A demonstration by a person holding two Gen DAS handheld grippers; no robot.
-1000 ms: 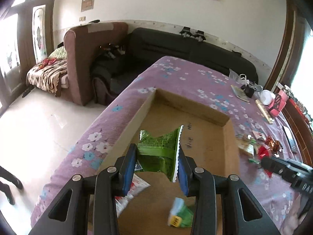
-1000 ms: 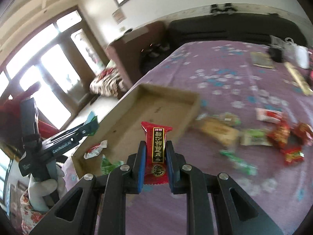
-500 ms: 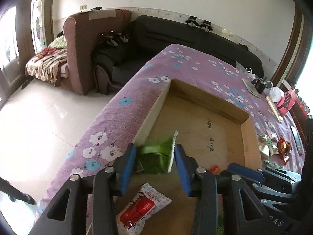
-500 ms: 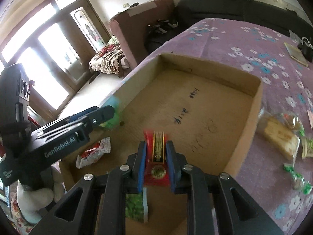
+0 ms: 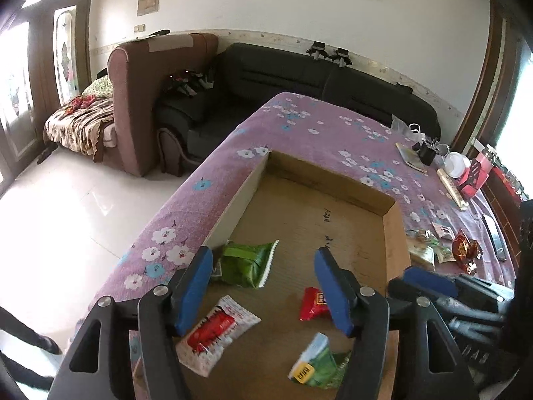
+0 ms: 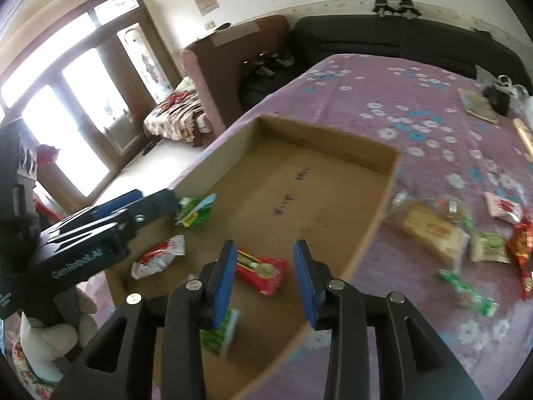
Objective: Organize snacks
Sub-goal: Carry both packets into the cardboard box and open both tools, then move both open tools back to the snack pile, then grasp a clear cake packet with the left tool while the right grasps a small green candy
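Note:
A shallow cardboard box [image 5: 329, 180] [image 6: 333, 146] sits on a purple flowered tablecloth. My left gripper [image 5: 263, 283] [image 6: 156, 198] hovers over the box's near left corner. Its jaws are opening, and the green packet [image 5: 246, 265] [image 6: 195, 211] lies loose on the box floor just ahead of the left pad. My right gripper [image 6: 265, 276] [image 5: 419, 283] is also opening. The red snack bar [image 6: 263, 271] [image 5: 313, 303] lies flat on the box floor under its gap, untouched by the pads. A white-and-red packet [image 5: 216, 330] [image 6: 158, 256] and a green-and-white packet [image 5: 316, 366] [image 6: 218, 331] lie in the box too.
Several loose snacks [image 6: 429, 230] [image 5: 426, 253] lie on the cloth right of the box, among them red wrappers [image 5: 464, 250]. At the table's far right are a booklet [image 5: 411, 160], a dark clip and a white cup. Beyond stand a black sofa [image 5: 299, 73] and a brown armchair.
Both grippers have spread their jaws and let go. The green packet has dropped from the left gripper onto the box floor, and the red bar from the right.

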